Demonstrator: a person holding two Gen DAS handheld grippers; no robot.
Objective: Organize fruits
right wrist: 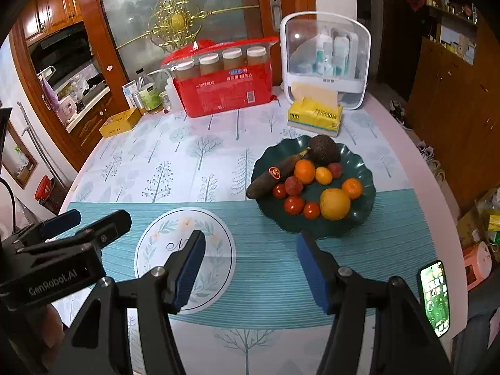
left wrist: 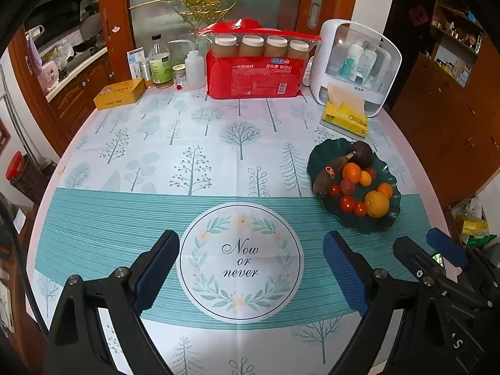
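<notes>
A dark green scalloped plate point(left wrist: 317, 154) point(right wrist: 365, 201) sits on the right of the table and holds the fruit: an avocado point(right wrist: 325, 149), a brown banana with a red sticker point(right wrist: 265, 178), oranges point(right wrist: 304, 171), a large yellow orange point(right wrist: 335, 203), several small tomatoes point(right wrist: 294, 204) and lychees point(right wrist: 293, 185). My left gripper point(left wrist: 251, 270) is open and empty above the round "Now or never" print. My right gripper point(right wrist: 251, 268) is open and empty just in front of the plate; it also shows in the left wrist view point(left wrist: 415, 250).
Along the back stand a red pack of paper cups point(left wrist: 254, 72), a white storage box point(left wrist: 356, 62), a yellow tissue pack point(left wrist: 345, 117), bottles point(left wrist: 161, 62) and a yellow tin point(left wrist: 120, 93). A lit phone point(right wrist: 434, 297) is at the right edge.
</notes>
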